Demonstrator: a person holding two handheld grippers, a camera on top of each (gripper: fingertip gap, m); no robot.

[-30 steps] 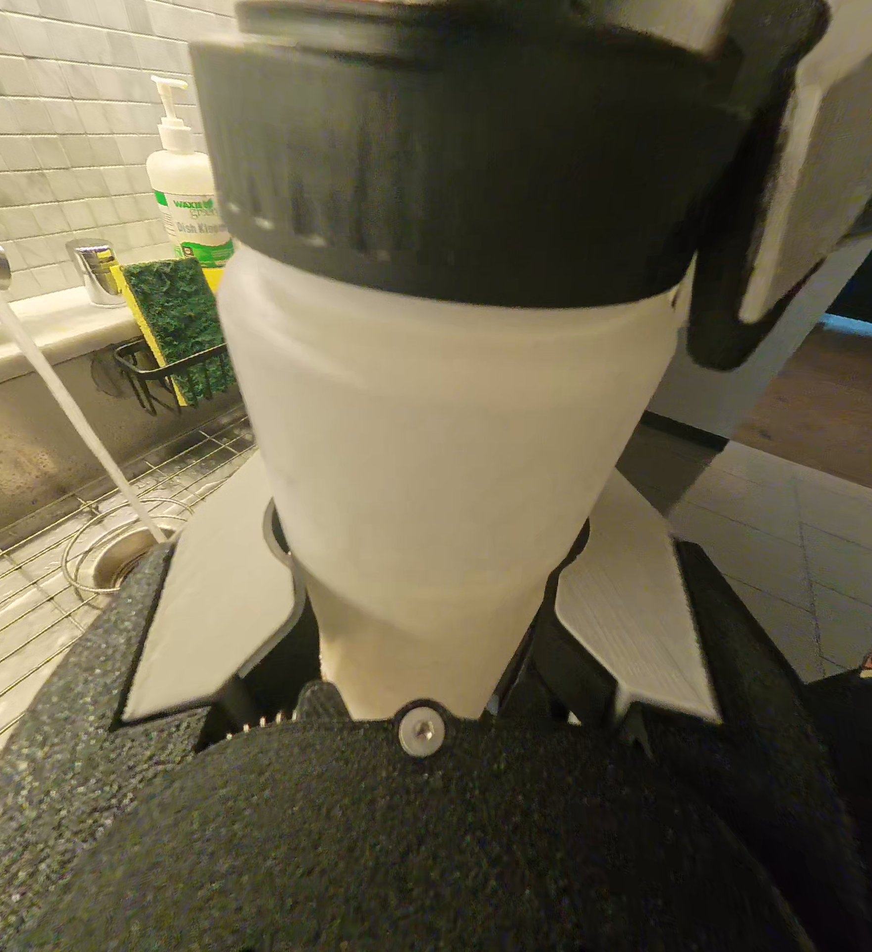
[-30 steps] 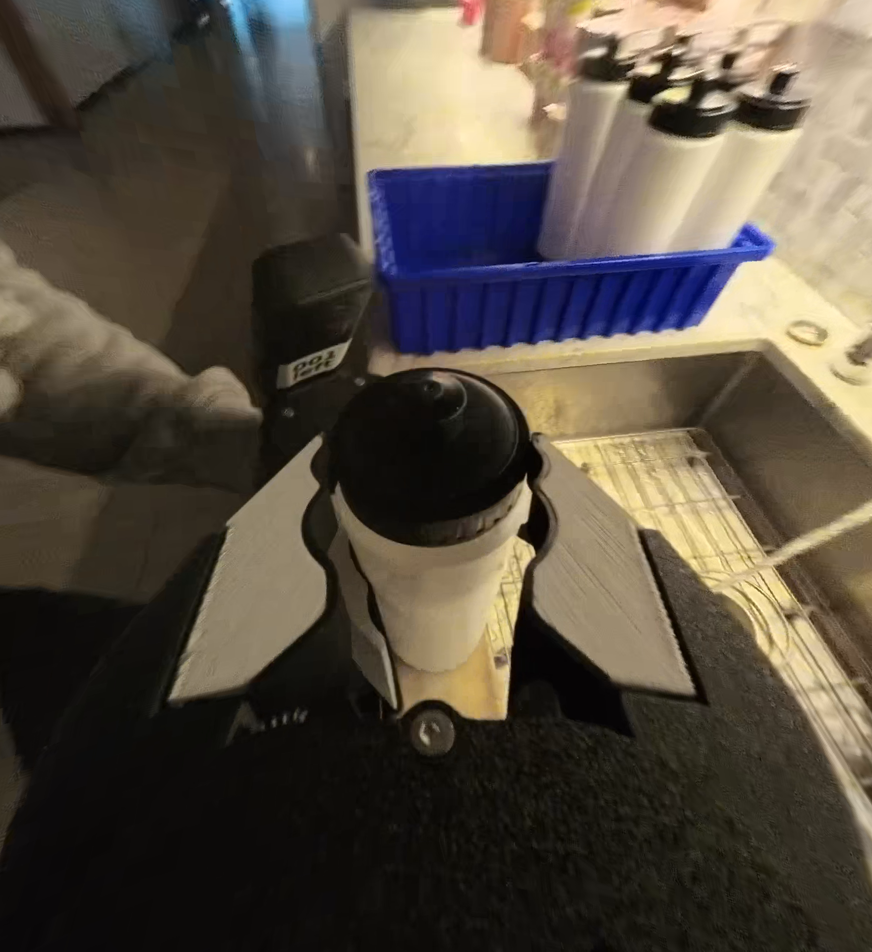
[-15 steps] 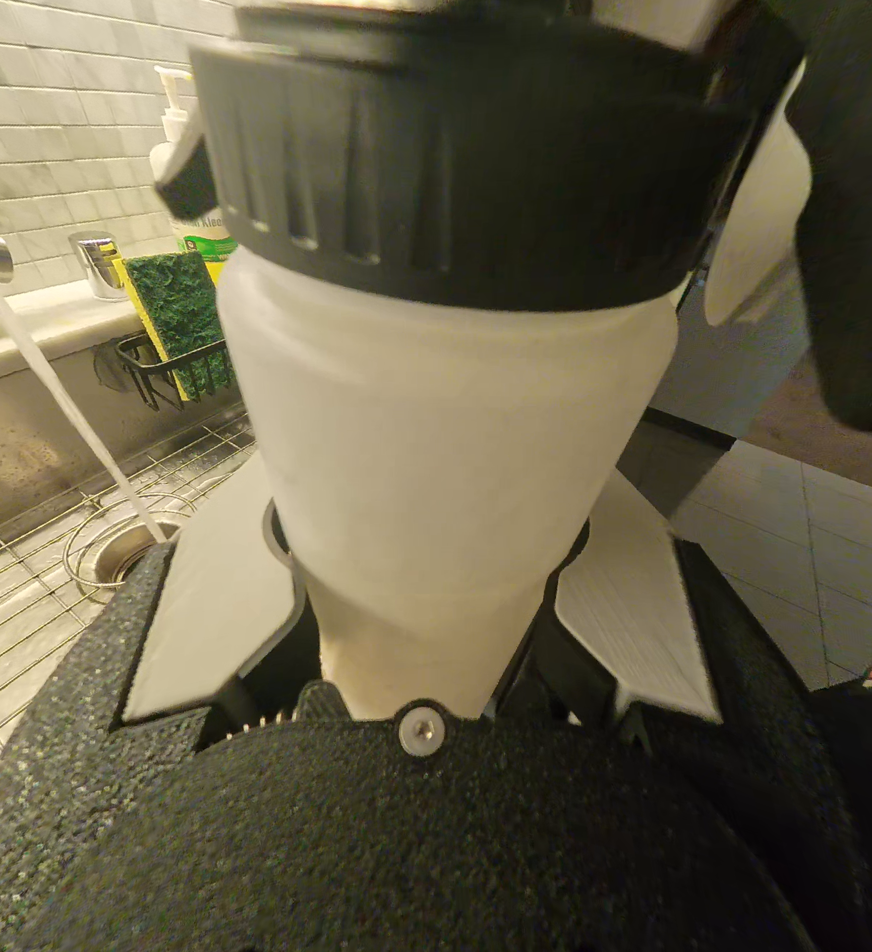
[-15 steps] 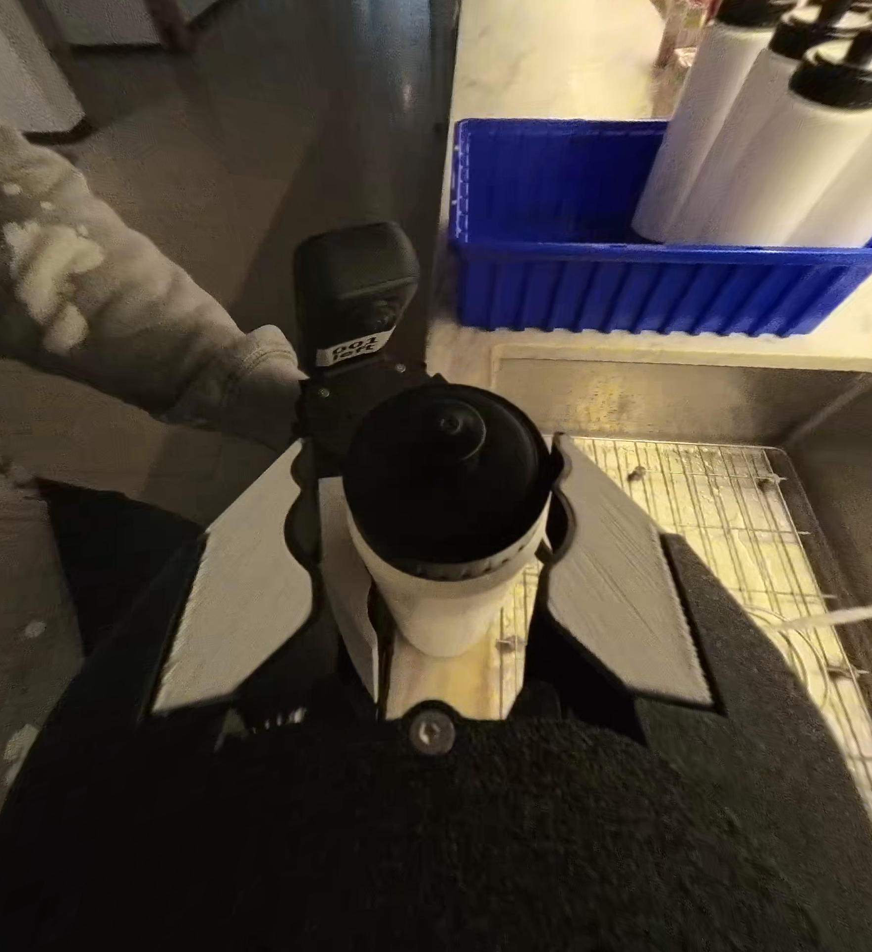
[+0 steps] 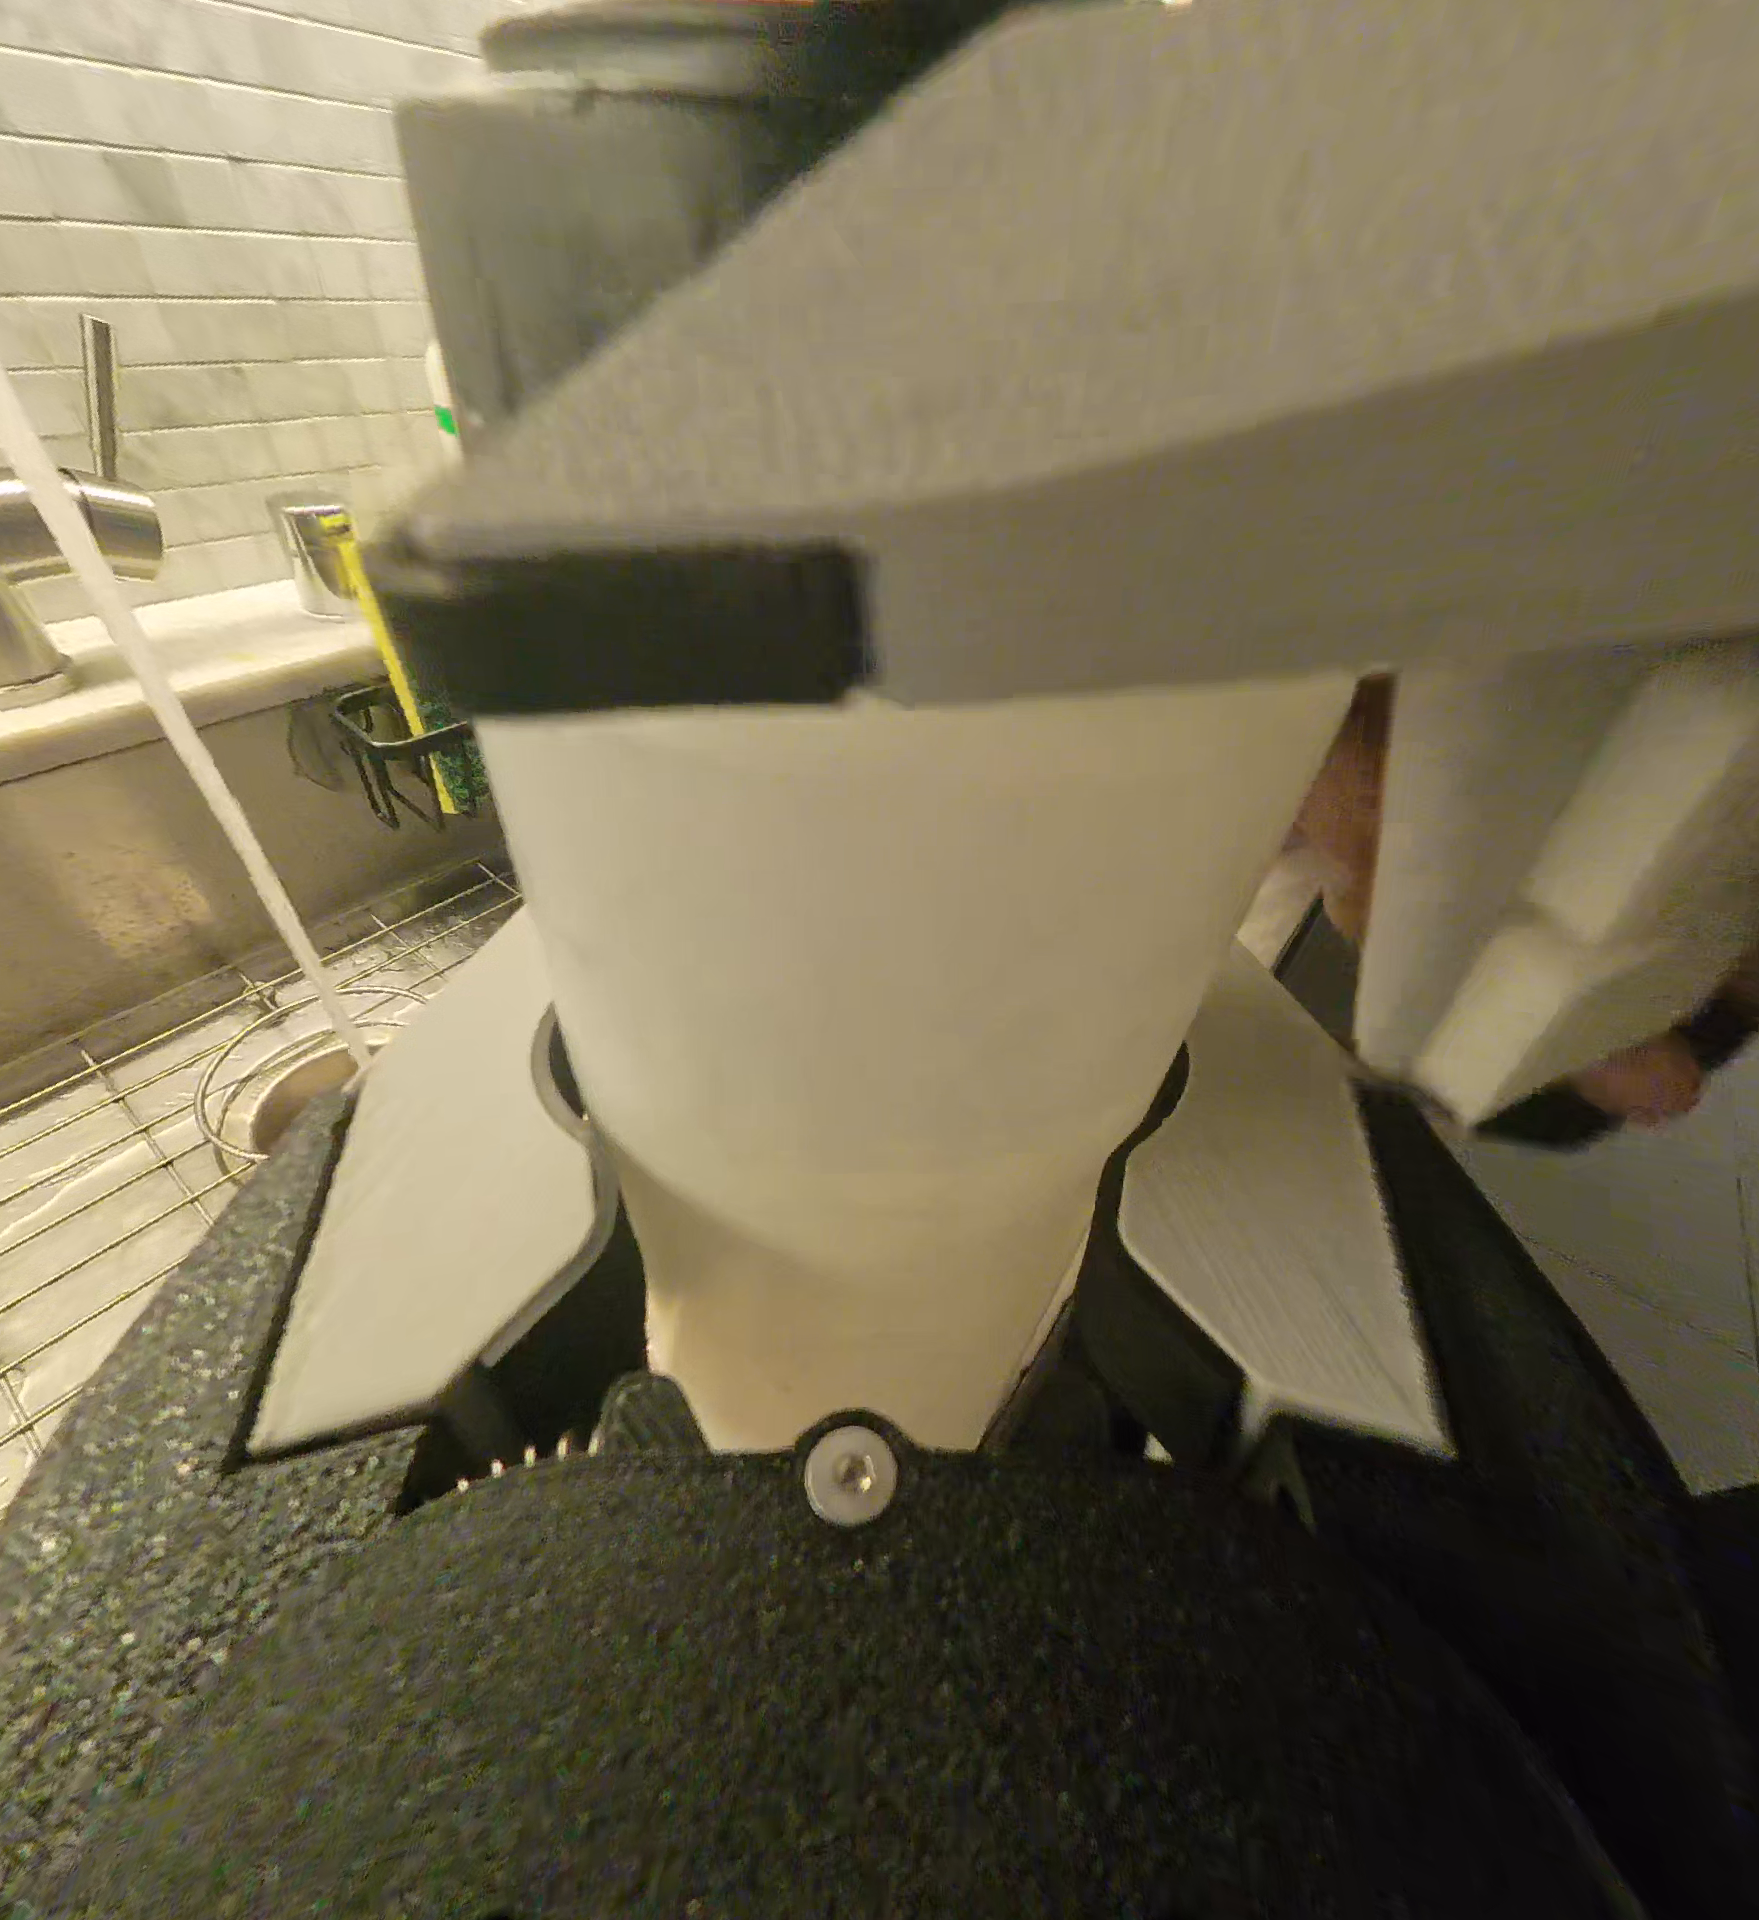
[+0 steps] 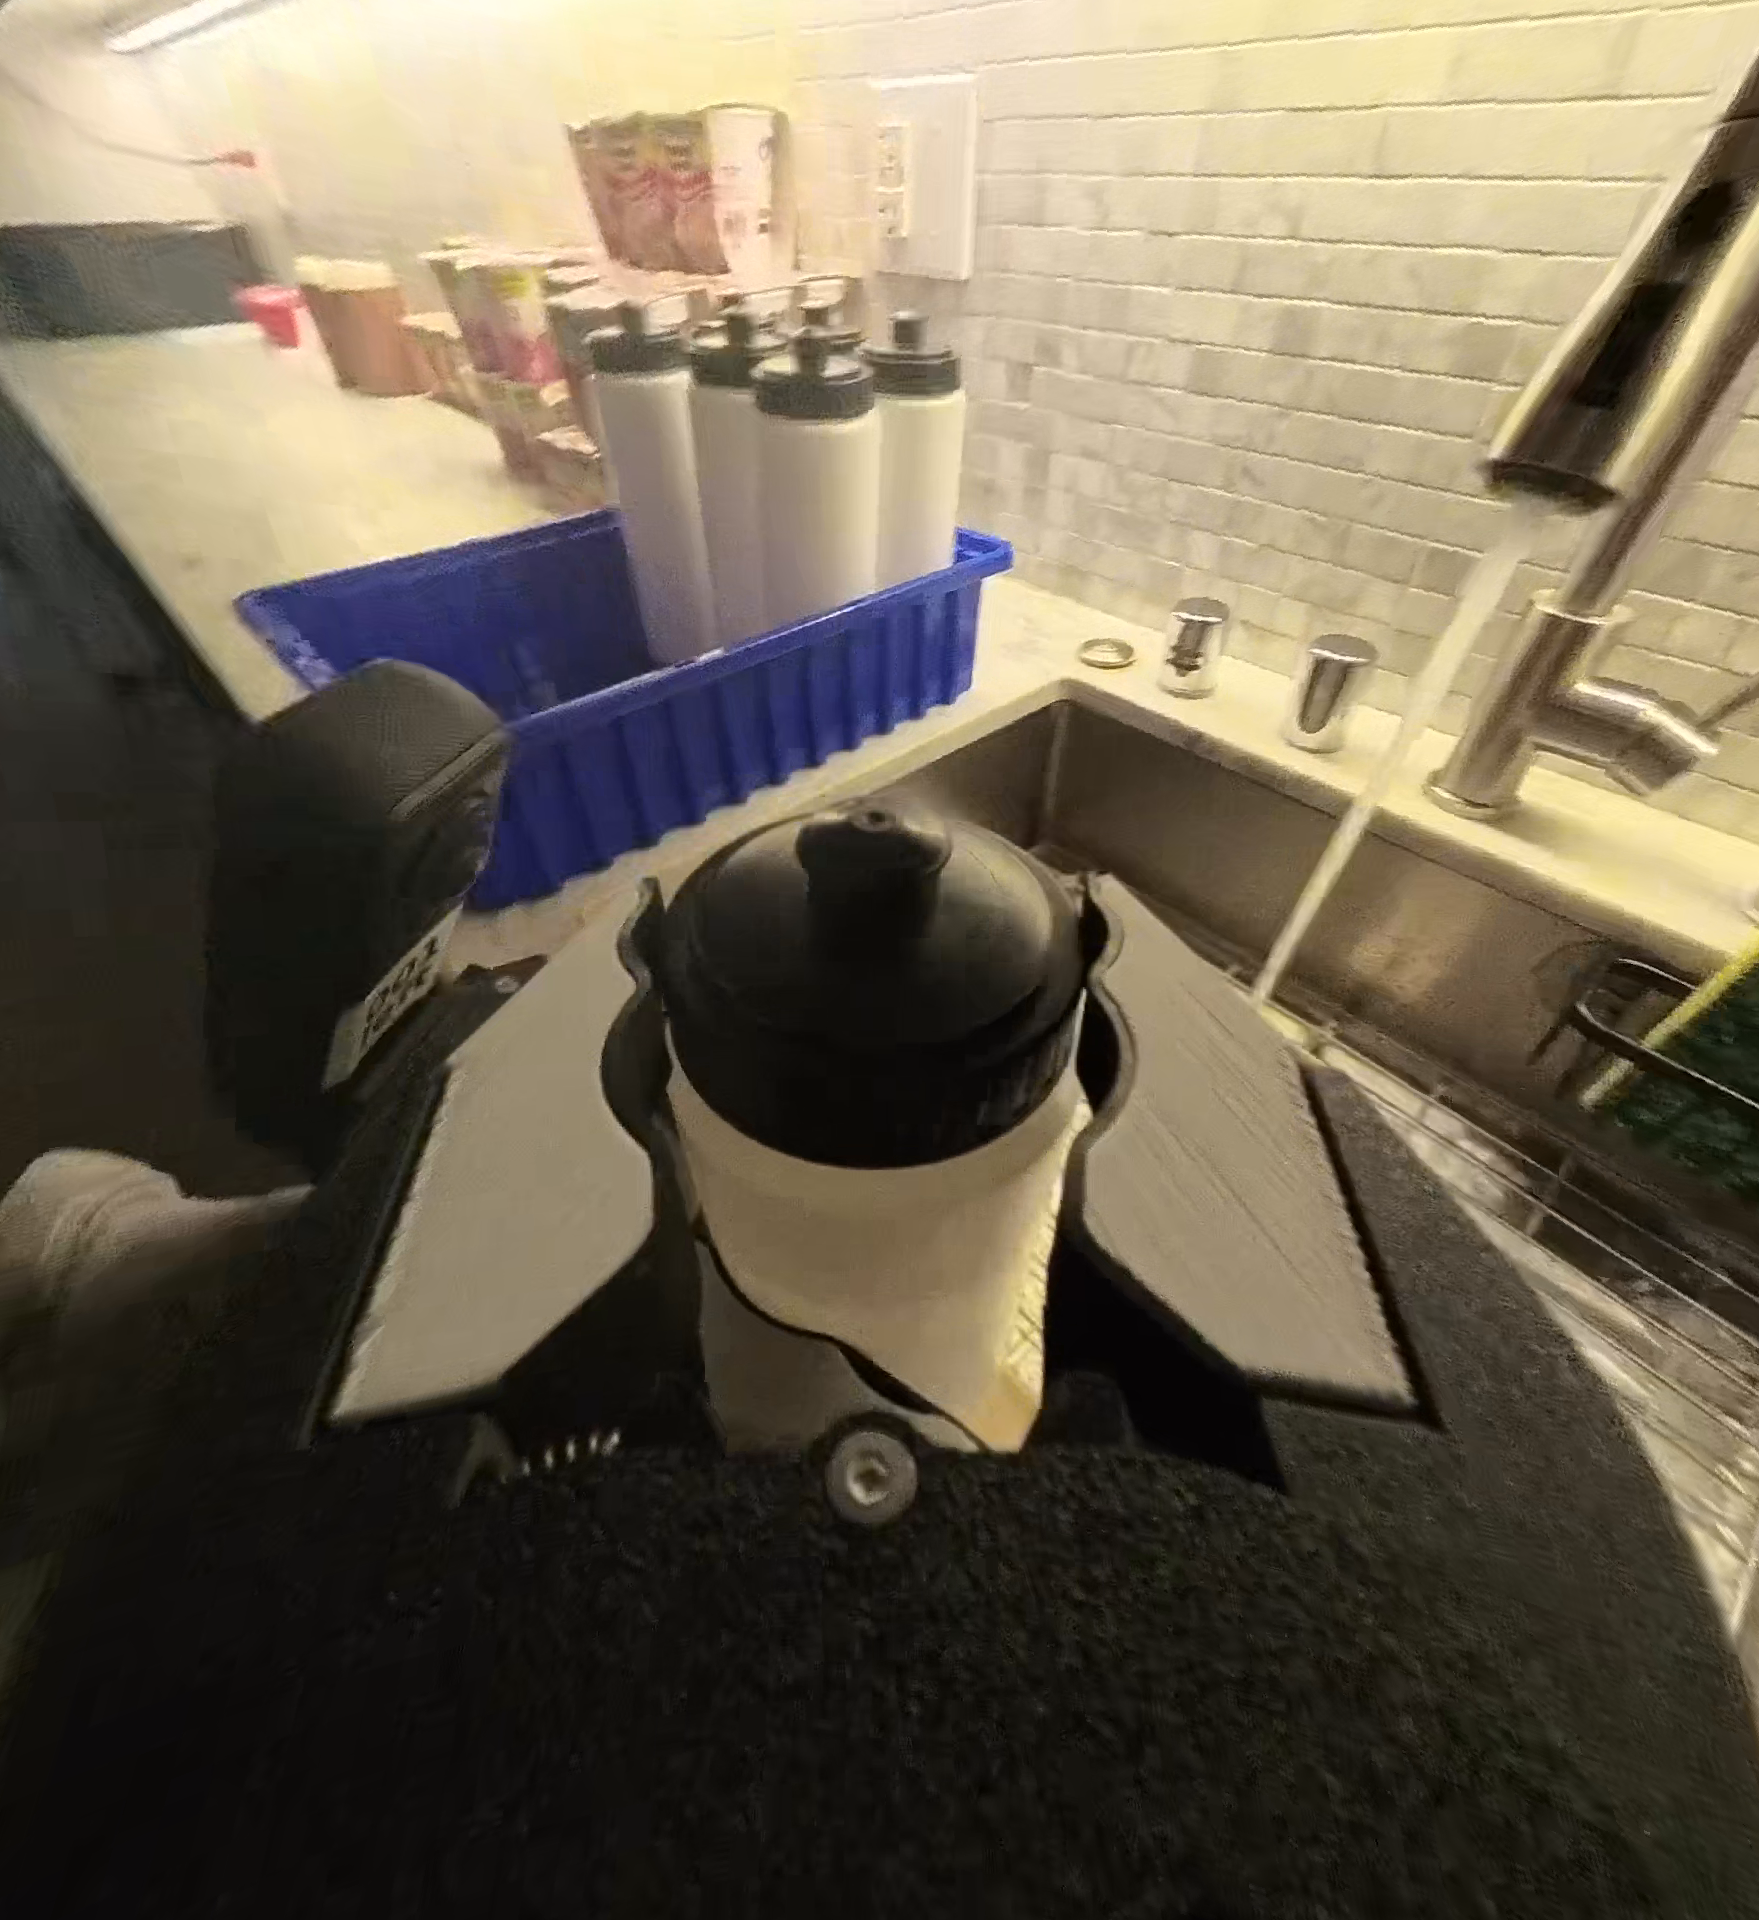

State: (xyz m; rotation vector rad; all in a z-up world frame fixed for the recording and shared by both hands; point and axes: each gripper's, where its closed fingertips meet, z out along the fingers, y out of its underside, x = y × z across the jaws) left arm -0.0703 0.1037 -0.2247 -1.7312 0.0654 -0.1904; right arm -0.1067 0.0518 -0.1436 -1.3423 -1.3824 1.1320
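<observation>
A white plastic bottle (image 5: 854, 935) with a black screw cap (image 6: 870, 987) is held over the front edge of a steel sink. My left gripper (image 5: 864, 1039) is shut on the bottle's white body. My right gripper (image 6: 870, 935) is shut on the black cap from above, its notched fingers on either side of it. In the left wrist view one grey finger (image 5: 1166, 364) of the right gripper crosses in front of the cap and hides most of it. The left gripper's black housing (image 6: 355, 862) shows beside the bottle in the right wrist view.
A tap (image 6: 1633, 312) runs a stream of water (image 6: 1374, 779) into the sink (image 6: 1270, 821), which has a wire grid (image 5: 75, 1143) on its floor. A sponge (image 6: 1748, 1060) hangs in a caddy. A blue bin (image 6: 709, 717) holds several capped white bottles (image 6: 750, 499).
The right gripper has swung round on the cap: its view tilted up from the floor to the wall, and its finger now lies across the cap in the left view. The left grip is unchanged.
</observation>
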